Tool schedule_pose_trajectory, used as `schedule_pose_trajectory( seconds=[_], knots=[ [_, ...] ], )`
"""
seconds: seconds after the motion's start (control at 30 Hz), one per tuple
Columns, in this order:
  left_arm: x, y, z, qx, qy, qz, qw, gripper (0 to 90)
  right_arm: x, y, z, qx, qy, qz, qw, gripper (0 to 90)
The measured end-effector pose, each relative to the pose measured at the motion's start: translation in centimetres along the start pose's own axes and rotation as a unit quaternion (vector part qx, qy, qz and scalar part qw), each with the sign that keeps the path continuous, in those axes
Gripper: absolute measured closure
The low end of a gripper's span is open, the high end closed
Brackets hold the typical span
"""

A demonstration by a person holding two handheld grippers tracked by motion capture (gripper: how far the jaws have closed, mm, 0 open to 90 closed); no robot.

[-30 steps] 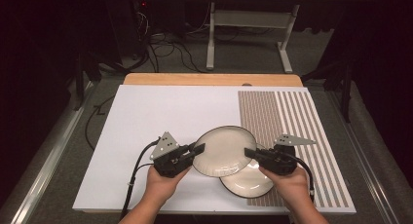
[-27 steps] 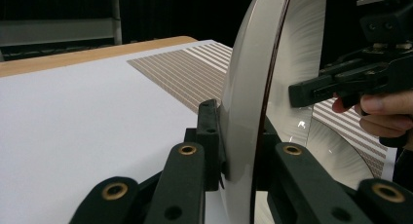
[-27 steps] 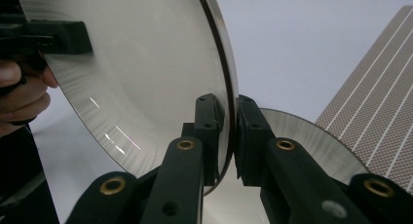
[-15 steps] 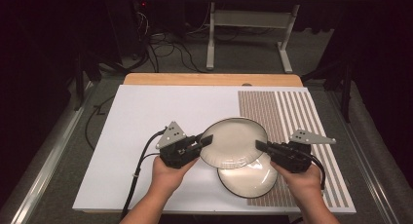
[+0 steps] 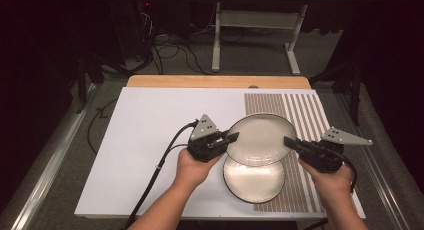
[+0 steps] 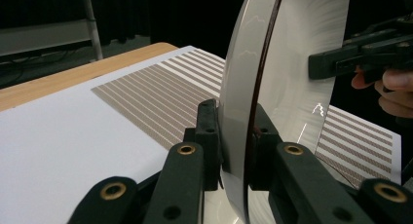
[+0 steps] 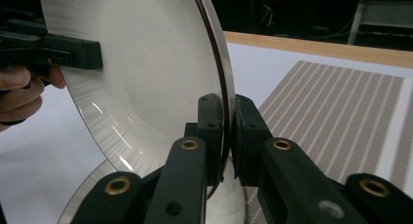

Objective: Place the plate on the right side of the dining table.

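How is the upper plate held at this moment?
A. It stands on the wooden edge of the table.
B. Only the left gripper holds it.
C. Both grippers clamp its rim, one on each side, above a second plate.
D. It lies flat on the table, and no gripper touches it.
C: the left gripper and the right gripper each pinch the rim of the upper plate, which is raised over the lower plate.

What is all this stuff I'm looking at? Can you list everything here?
Lifted plate: one, pale cream with a dark rim, held above the table between both grippers.
Lower plate: one, same colours, lying on the table near the front edge.
Table mat: one, white, with a brown striped patch at its right.
Wooden tabletop: one, tan, showing at the far edge.
Metal stand: one, grey, on the floor behind.
Left gripper: black, clamped on the lifted plate's left rim.
Right gripper: black, clamped on its right rim.
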State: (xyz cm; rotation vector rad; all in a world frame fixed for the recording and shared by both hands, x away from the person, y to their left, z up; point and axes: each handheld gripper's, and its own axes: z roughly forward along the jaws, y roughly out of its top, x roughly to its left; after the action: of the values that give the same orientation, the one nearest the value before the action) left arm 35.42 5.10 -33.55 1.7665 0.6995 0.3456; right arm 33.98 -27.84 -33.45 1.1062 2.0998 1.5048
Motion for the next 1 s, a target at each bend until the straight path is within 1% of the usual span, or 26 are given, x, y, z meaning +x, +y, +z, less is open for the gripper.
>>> schedule_pose_trajectory(
  seconds=[0.17, 0.23, 0.27, 0.4, 0.43, 0.47, 0.77, 1.0],
  knots=[
    [-0.3, 0.4, 1.7, 0.006, -0.006, -0.001, 1.0000, 79.8, -1.0, 0.1, -1.1, -0.009, -0.017, -0.002, 0.9998, 86.4],
    [-0.4, 0.6, 2.5, 0.007, -0.010, 0.000, 0.9999, 79.8, -1.5, 0.0, -1.4, -0.012, -0.020, 0.002, 0.9997, 86.5],
    [-0.4, 0.7, 2.7, 0.008, -0.010, 0.000, 0.9999, 79.7, -1.9, -0.1, -1.7, -0.016, -0.023, 0.004, 0.9996, 86.5],
    [-0.6, 0.9, 4.1, 0.012, -0.015, 0.000, 0.9998, 79.5, -2.7, -0.4, -2.1, -0.017, -0.030, 0.008, 0.9994, 86.7],
    [-0.7, 1.0, 4.7, 0.013, -0.017, 0.000, 0.9998, 79.5, -2.9, -0.5, -2.3, -0.018, -0.034, 0.008, 0.9992, 86.7],
    [-0.7, 1.1, 5.0, 0.014, -0.018, -0.001, 0.9997, 79.3, -3.2, -0.6, -2.6, -0.020, -0.040, 0.009, 0.9990, 86.7],
    [-1.6, 1.8, 8.0, 0.015, -0.026, -0.001, 0.9995, 78.3, -4.9, -0.9, -4.5, -0.035, -0.067, 0.013, 0.9970, 87.1],
    [-2.0, 2.2, 10.2, 0.021, -0.029, -0.002, 0.9994, 77.4, -6.1, -1.0, -5.5, -0.037, -0.089, 0.015, 0.9952, 87.2]
  ],
)
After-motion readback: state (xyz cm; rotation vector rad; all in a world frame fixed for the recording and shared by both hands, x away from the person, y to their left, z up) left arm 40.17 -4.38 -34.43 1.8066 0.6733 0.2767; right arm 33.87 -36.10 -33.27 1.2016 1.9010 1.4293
